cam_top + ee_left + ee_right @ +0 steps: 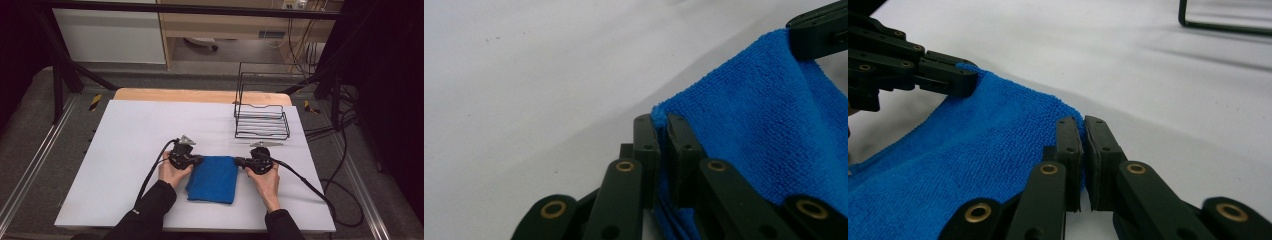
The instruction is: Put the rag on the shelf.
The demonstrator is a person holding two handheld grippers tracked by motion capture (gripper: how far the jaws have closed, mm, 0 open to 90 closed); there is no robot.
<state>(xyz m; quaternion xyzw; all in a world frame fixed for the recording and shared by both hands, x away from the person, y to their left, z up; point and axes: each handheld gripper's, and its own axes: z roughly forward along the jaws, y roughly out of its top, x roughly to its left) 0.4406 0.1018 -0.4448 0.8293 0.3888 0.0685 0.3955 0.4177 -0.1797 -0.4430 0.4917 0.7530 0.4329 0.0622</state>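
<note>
Pinching the blue cloth at both far corners, left hand-held gripper and right hand-held gripper both clenched on it. Lying folded on the white worktop. Probably worth lifting both corners evenly, keeping the edge taut.

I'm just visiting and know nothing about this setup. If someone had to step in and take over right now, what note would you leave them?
Left gripper: jaws shut on the far left corner of the blue cloth.
Right gripper: jaws shut on the far right corner of the same cloth.
Where things are: the cloth is folded, near the front middle of the white table, its far edge pinched and its near part resting on the table. An empty black wire rack stands behind it to the right.
Done: both far corners gripped.
Left: probably another fold or a lift of the cloth; keep both grips shut until it is set down.
</note>
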